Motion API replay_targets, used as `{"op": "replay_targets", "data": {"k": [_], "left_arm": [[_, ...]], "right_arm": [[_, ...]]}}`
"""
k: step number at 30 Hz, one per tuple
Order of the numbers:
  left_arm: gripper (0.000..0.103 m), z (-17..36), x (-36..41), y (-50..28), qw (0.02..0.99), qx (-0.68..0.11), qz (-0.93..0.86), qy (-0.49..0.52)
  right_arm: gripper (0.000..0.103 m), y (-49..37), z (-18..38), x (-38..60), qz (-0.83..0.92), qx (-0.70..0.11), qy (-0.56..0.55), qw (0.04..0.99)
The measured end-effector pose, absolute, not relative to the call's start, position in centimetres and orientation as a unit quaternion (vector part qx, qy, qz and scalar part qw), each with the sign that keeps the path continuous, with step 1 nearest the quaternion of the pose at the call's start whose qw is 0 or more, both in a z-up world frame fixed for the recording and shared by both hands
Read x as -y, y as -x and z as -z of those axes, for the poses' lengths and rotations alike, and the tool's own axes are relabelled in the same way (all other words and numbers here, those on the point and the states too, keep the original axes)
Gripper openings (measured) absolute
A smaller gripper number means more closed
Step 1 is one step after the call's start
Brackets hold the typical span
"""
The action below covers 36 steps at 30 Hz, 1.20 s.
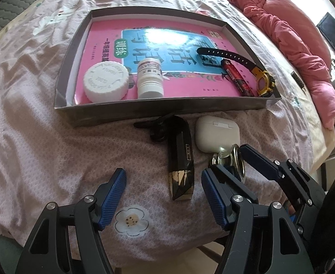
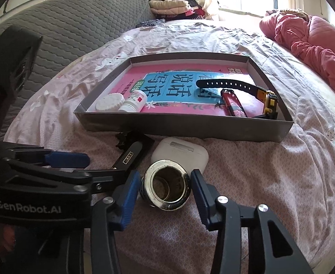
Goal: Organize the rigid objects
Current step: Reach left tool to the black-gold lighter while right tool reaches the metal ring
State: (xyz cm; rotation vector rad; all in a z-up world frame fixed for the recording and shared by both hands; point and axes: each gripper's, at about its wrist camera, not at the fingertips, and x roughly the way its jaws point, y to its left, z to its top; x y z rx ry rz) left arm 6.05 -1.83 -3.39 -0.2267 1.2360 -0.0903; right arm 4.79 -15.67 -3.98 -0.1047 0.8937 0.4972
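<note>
On a bed covered with a pale pink patterned sheet (image 1: 41,137), the left wrist view shows a shallow grey cardboard tray (image 1: 144,111). Inside it lie a pink and blue book (image 1: 167,45), a round white plastic cap (image 1: 106,80), a small white pill bottle on its side (image 1: 149,78), a red battery (image 1: 237,78) and a black-strapped watch with a yellow case (image 1: 264,82). Just in front of the tray rest a long black and gold rectangular box (image 1: 182,157) and a white earbud case (image 1: 216,134). The left gripper (image 1: 164,191) hangs above the box with its blue-padded jaws spread wide, touching nothing.

In the right wrist view, a shiny metal ring fitting (image 2: 166,188) lies on the sheet, just in front of the white earbud case. The right gripper (image 2: 165,190) has its jaws either side of the ring, close beside its rim; whether the pads press it I cannot tell. The tray sits beyond.
</note>
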Motion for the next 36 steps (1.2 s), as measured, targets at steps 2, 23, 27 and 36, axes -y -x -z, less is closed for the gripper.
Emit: {"op": "replay_targets", "data": {"k": [2,23,27,36], "left_arm": [[0.07,3.4,2.0,-6.3,0.808,-0.578,0.042,0.101],[0.052,4.5,4.1,-8.5,0.803,-0.586,0.059,0.094],[0.048,4.8,3.8,-8.5,0.801,-0.587,0.058,0.099],[0.044,5.0,3.6,-8.4,0.803,-0.587,0.052,0.096]], "right_arm": [[0.046,-4.9,4.0,16.0,-0.241,-0.43,0.04,0.869],[0.044,-4.5,3.4,18.4,-0.227,-0.423,0.026,0.877],[0.044,-4.8,3.1,19.1,-0.21,-0.419,0.029,0.883],[0.044,-5.3,3.3,19.9,-0.19,-0.424,0.025,0.885]]}}
